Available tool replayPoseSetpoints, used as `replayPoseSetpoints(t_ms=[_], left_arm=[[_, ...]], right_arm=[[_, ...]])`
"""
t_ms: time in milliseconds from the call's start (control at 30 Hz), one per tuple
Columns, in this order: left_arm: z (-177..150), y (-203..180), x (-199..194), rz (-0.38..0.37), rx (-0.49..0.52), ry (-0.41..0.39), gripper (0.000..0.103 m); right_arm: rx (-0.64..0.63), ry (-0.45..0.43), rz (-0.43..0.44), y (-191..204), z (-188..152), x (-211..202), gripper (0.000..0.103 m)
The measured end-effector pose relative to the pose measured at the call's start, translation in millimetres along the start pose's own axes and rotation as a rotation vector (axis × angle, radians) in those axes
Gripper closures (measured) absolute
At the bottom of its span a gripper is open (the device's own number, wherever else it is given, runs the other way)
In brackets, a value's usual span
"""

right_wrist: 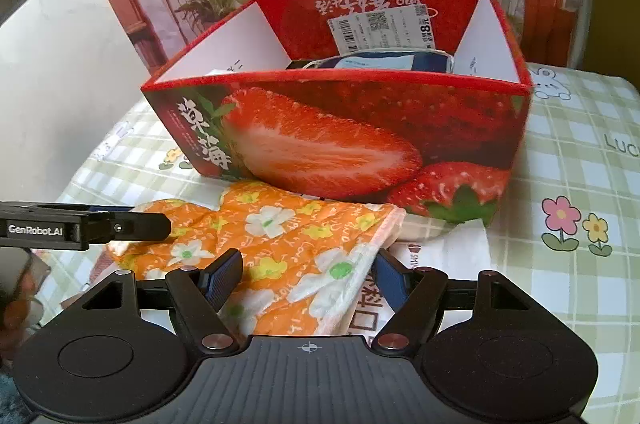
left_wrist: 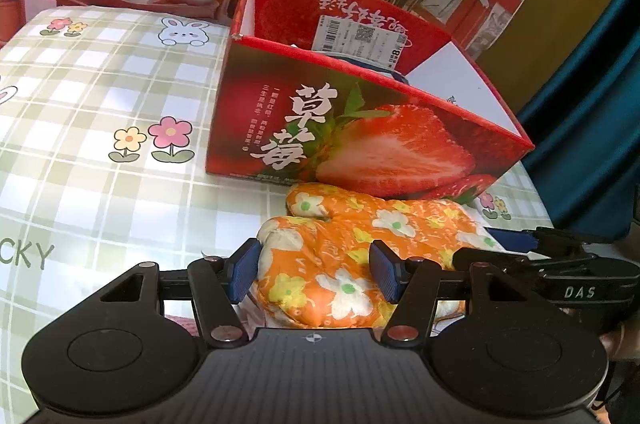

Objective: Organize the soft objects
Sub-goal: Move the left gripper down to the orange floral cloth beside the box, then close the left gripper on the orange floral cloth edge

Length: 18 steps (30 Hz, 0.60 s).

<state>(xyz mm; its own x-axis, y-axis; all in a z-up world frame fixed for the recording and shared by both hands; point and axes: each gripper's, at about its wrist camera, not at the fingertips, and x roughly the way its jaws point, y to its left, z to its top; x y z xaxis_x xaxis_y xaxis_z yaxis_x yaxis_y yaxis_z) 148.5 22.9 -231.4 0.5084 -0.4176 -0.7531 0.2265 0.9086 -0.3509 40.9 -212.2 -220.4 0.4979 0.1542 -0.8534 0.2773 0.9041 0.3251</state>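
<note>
**Oven mitt not yet boxed**

The orange floral oven mitt [left_wrist: 360, 244] lies on the desk [left_wrist: 100, 152] against the strawberry box [left_wrist: 360, 128], which already holds something blue. Left tongs [left_wrist: 314, 274] and right tongs [right_wrist: 306, 278] both straddle the mitt, spread wide, nothing gripped. Lifting it in remains.

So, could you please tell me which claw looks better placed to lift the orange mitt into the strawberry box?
Probably the left claw: its open pads already straddle the oven mitt's padded finger end. The right claw is open around the cuff edge only.
</note>
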Motion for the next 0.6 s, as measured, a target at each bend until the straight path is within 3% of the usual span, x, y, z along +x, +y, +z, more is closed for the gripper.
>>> replayPoseSetpoints(t_ms=[233, 367, 500, 600], left_arm=[[-2.2, 5.5, 4.4, -0.020, -0.031, 0.011, 0.043], [-3.4, 12.8, 6.0, -0.034, -0.064, 0.008, 0.067], [-3.6, 16.6, 5.3, -0.051, -0.071, -0.003, 0.075], [-2.5, 16.8, 5.3, -0.055, -0.070, -0.007, 0.077]], right_arm=[[0.023, 0.006, 0.017, -10.1, 1.8, -4.9, 0.049], [0.038, 0.019, 0.019, -13.3, -1.0, 0.7, 0.052], [0.105, 0.017, 0.034, -26.7, -4.1, 5.4, 0.056], [0.111, 0.015, 0.027, -29.0, -2.9, 4.6, 0.069]])
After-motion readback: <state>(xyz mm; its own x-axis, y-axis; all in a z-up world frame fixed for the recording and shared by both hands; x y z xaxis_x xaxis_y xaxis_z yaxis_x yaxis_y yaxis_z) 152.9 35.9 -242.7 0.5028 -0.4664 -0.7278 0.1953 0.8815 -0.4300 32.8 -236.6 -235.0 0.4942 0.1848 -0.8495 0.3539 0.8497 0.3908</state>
